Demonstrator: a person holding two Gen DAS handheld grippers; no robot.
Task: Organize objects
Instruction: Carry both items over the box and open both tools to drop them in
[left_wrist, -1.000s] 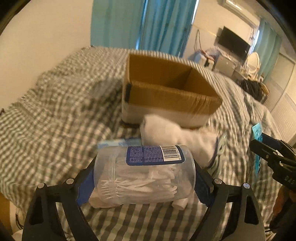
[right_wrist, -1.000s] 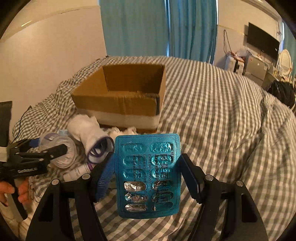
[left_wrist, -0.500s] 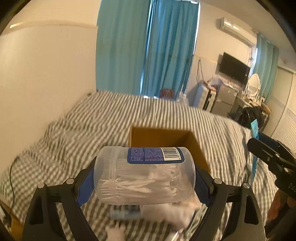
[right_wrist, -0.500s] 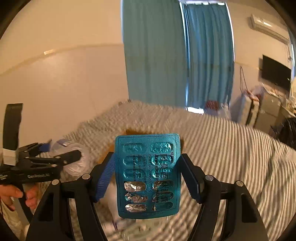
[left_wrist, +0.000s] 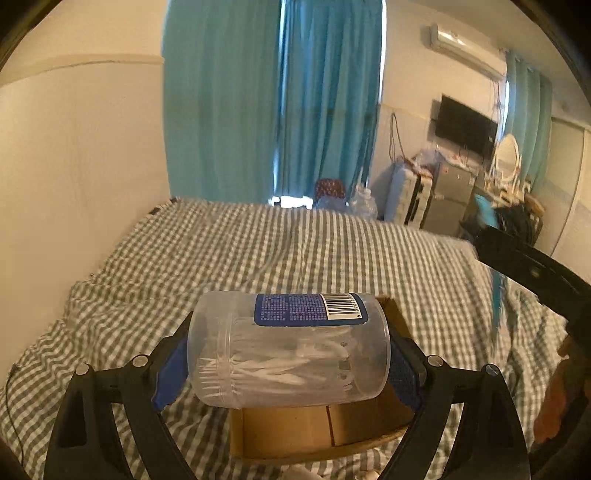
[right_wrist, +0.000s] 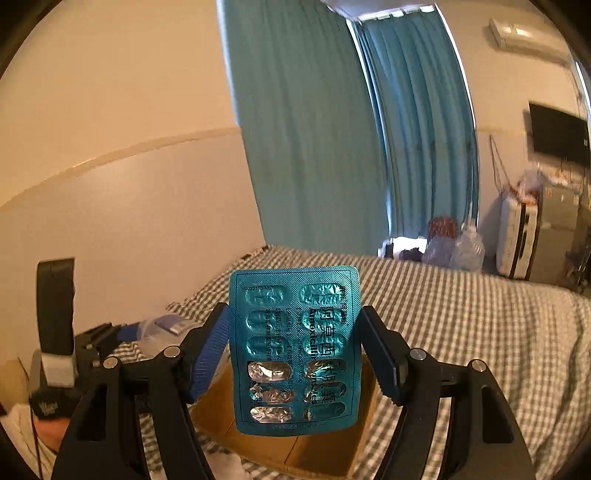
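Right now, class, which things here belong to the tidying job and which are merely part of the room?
Part of the job:
- clear jar, held in the left claw
- blister pack, held in the right claw
- cardboard box

Just there:
- checked bedcover
- curtains
- television

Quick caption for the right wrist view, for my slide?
Right gripper holds a teal foil blister pack of capsules upright above an open brown cardboard box on a grey-and-white checked bedspread.
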